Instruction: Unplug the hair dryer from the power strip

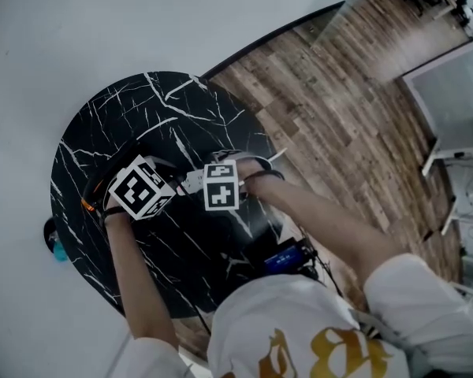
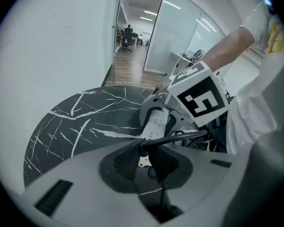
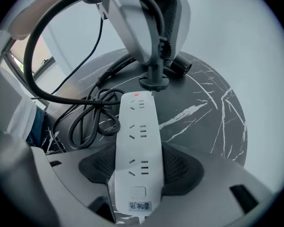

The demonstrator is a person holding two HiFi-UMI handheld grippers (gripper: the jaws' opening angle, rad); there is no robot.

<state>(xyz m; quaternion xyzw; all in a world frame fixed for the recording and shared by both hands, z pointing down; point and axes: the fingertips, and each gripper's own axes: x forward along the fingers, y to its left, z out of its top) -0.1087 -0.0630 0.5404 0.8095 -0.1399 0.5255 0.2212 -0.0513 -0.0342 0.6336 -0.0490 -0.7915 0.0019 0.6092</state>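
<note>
**Plug clear of strip, both grippers loaded**

Round black surface [image 3: 206, 103] with white marble veining. Long white plastic power strip [image 3: 137, 131] lies flat on it, red light lit at the far end. Right gripper [image 3: 138, 171]: dark fingers [image 3: 182, 167] clamped on the sides of the strip's near end. The three outlet groups facing up are all empty.

Left gripper [image 2: 144, 159]: fingers [image 2: 125, 157] clamped on the black round-based plug [image 3: 154, 74] of the hair dryer. The plug hangs just over the strip's far end, near the light. Whether it touches the strip cannot be told. Black rubber cord [image 3: 92, 119] arcs away from the plug and lies looped on the surface beside the strip.
</note>
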